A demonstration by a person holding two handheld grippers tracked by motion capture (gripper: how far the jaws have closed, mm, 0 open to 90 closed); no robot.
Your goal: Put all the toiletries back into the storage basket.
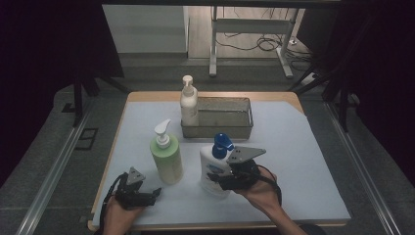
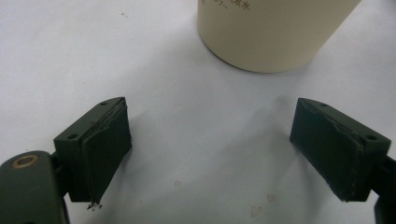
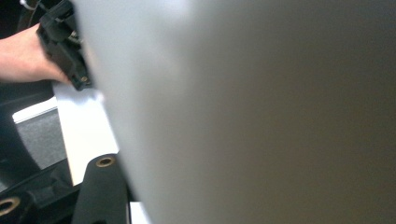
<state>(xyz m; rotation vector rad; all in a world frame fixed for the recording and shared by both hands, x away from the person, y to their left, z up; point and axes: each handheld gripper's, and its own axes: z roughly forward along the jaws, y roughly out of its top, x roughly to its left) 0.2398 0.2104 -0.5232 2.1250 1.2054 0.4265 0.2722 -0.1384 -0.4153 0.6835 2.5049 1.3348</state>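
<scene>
Grip on the white bottle with the blue pump [image 1: 216, 166] is made by the right claw [image 1: 226, 178], just in front of the metal tray [image 1: 242, 128]; lifting is judged unstarted. The left claw [image 2: 210, 144] is held open, empty, beside the green bottle [image 1: 167, 157].

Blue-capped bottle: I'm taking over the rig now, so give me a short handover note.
Right gripper: clamped on the blue-capped bottle, upright on the mat.
Left gripper: open, empty, low on the mat beside the green bottle.
White pump bottle stands in the metal tray.
Done: grip taken.
Left: probably lifting the gripped bottle into the tray, then the green one.
</scene>
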